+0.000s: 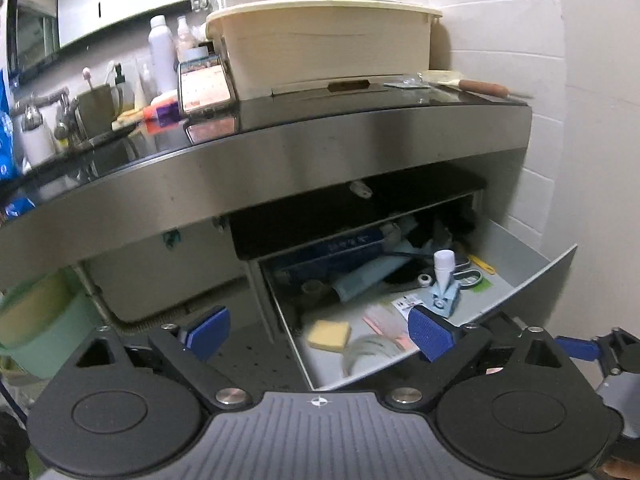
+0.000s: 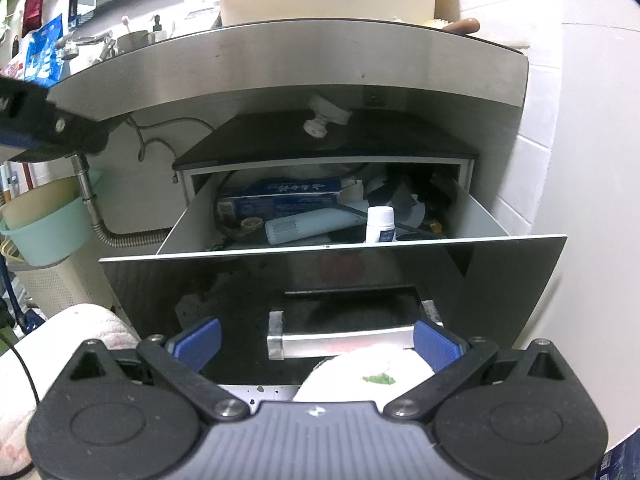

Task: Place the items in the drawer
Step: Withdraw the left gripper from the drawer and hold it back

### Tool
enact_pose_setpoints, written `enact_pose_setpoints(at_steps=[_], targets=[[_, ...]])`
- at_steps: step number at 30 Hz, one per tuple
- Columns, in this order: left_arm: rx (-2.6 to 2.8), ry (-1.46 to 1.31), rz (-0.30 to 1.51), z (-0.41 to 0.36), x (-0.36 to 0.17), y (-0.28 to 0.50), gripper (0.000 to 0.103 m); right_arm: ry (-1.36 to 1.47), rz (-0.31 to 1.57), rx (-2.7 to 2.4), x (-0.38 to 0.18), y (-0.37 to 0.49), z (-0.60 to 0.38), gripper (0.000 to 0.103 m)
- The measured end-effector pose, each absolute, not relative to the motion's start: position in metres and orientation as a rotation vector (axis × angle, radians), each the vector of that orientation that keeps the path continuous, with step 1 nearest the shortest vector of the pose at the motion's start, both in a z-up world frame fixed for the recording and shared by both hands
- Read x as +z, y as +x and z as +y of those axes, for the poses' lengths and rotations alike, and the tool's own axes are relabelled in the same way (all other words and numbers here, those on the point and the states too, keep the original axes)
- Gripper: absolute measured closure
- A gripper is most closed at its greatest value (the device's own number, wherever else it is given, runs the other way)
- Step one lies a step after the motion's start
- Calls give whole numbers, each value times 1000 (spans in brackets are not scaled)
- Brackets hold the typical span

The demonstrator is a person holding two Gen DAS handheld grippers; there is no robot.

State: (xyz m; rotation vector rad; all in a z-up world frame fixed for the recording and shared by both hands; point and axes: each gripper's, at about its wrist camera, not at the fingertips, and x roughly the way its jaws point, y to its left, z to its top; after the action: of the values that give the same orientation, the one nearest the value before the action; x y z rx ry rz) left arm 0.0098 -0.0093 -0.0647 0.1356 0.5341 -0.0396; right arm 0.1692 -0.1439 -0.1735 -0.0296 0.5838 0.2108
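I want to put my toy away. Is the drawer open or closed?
Open. The drawer is pulled out from under the counter, and you can see the yellow sponge and white bottle inside.

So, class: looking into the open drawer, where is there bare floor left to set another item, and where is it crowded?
In the drawer, bare floor lies along the front left, around the yellow sponge, and beside the right wall, past the green scissors. The back is crowded: blue box, pale blue tube and white bottle pile together.
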Motion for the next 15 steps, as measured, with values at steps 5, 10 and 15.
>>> enact_pose_setpoints(at_steps=[5, 10, 15], targets=[[1, 104, 519, -7, -67, 2, 5, -36, 582, 215, -173, 169, -143, 0], [-13, 121, 562, -7, -69, 0, 5, -32, 581, 215, -174, 169, -144, 0], [31, 174, 595, -13, -69, 1, 4, -29, 582, 215, -174, 169, -143, 0]])
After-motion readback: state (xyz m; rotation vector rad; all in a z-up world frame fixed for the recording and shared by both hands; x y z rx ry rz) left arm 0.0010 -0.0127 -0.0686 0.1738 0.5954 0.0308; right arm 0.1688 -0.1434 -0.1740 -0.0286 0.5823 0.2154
